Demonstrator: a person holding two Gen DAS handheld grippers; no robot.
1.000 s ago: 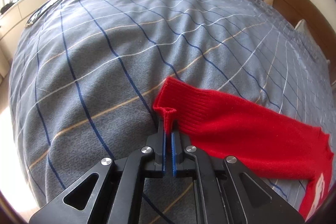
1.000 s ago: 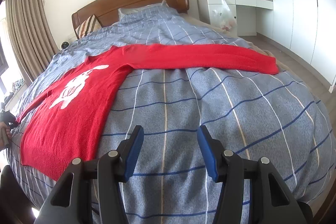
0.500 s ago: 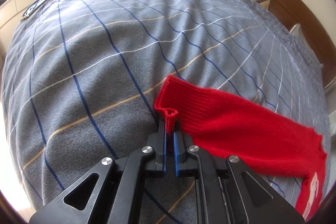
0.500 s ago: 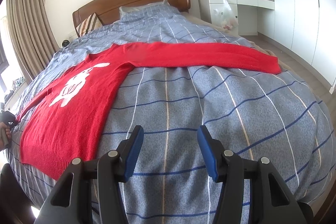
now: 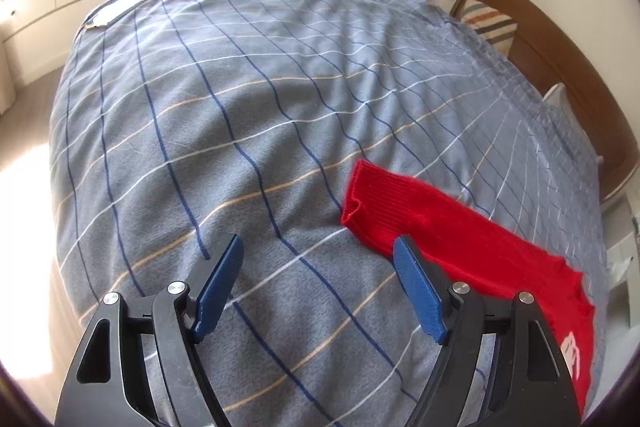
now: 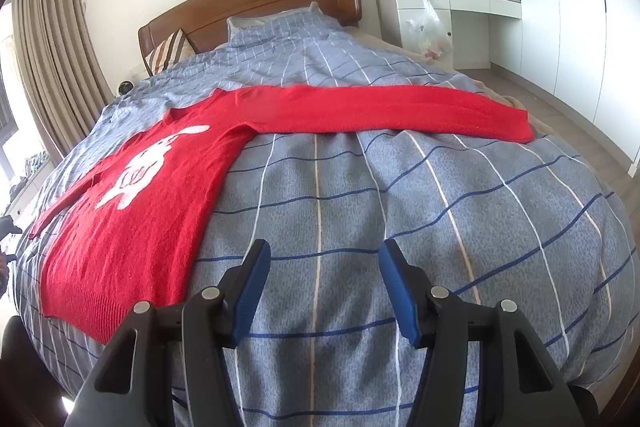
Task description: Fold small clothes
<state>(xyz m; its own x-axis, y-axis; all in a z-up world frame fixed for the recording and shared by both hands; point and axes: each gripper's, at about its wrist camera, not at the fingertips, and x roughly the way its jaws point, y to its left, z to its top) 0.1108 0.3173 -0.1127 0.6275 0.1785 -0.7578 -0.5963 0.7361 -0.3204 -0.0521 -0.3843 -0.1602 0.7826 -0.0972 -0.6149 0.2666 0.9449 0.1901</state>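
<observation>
Left wrist view shows the left gripper (image 5: 318,253) over the checked blue bedcover (image 5: 224,131), its jaws having just been opening and now spread wide with nothing between them; the red sweater (image 6: 140,187) sleeve cuff (image 5: 362,195) lies released just ahead and to the right of the right-hand pad. Across in the right wrist view, the sweater lies flat, front up with a white figure, its other sleeve (image 6: 392,107) stretched toward the wardrobe side. The right gripper (image 6: 322,253) hovers parted and empty over bare cover. Laying out looks finished; the next move likely calls for gripping a sleeve and folding it across the body.
</observation>
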